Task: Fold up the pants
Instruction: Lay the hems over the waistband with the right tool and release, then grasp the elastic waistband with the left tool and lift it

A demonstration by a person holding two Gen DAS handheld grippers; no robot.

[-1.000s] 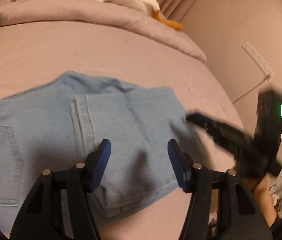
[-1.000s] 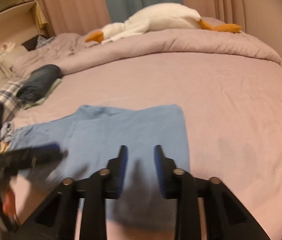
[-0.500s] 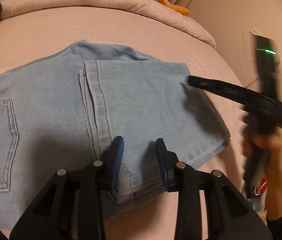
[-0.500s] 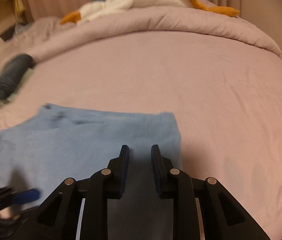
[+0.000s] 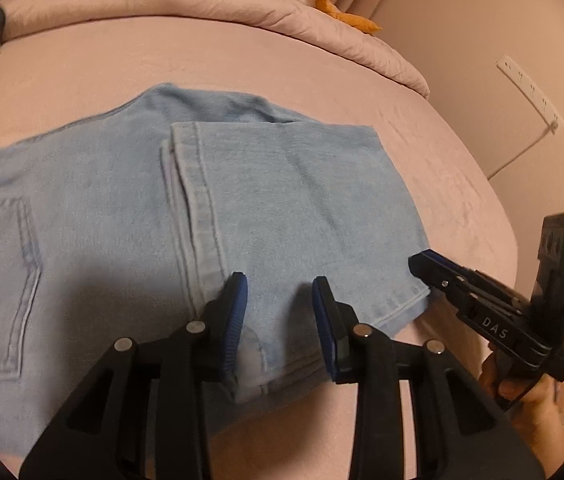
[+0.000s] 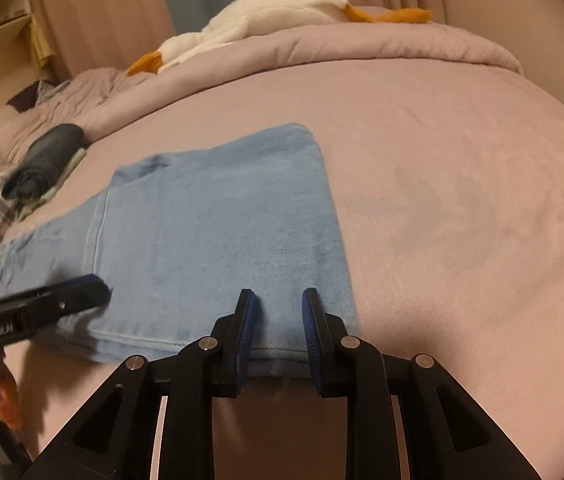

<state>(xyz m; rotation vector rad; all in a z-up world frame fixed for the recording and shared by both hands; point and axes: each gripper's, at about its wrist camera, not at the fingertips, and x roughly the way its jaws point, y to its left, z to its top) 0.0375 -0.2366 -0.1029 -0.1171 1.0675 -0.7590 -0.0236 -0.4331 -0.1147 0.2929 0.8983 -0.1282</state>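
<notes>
Light blue jeans (image 5: 273,208) lie flat on the pink bed, legs folded over the seat, a back pocket at the left. In the right wrist view the jeans (image 6: 217,232) stretch away to the left. My left gripper (image 5: 279,312) is open, its fingers straddling the near folded edge by the hem. My right gripper (image 6: 275,326) is open over the near right corner of the jeans; it also shows in the left wrist view (image 5: 422,262) at that corner. The left gripper shows in the right wrist view (image 6: 93,290) at the near edge.
A rumpled pink duvet (image 6: 322,48) with a white goose plush (image 6: 265,8) lies at the far end. A rolled dark garment (image 6: 47,156) sits at the left. A wall with a power strip (image 5: 530,92) is right of the bed.
Both grippers have come down to the near edge of the jeans. The right gripper swung in from above to the near right corner. Both jaws opened slightly wider than half a second ago.
</notes>
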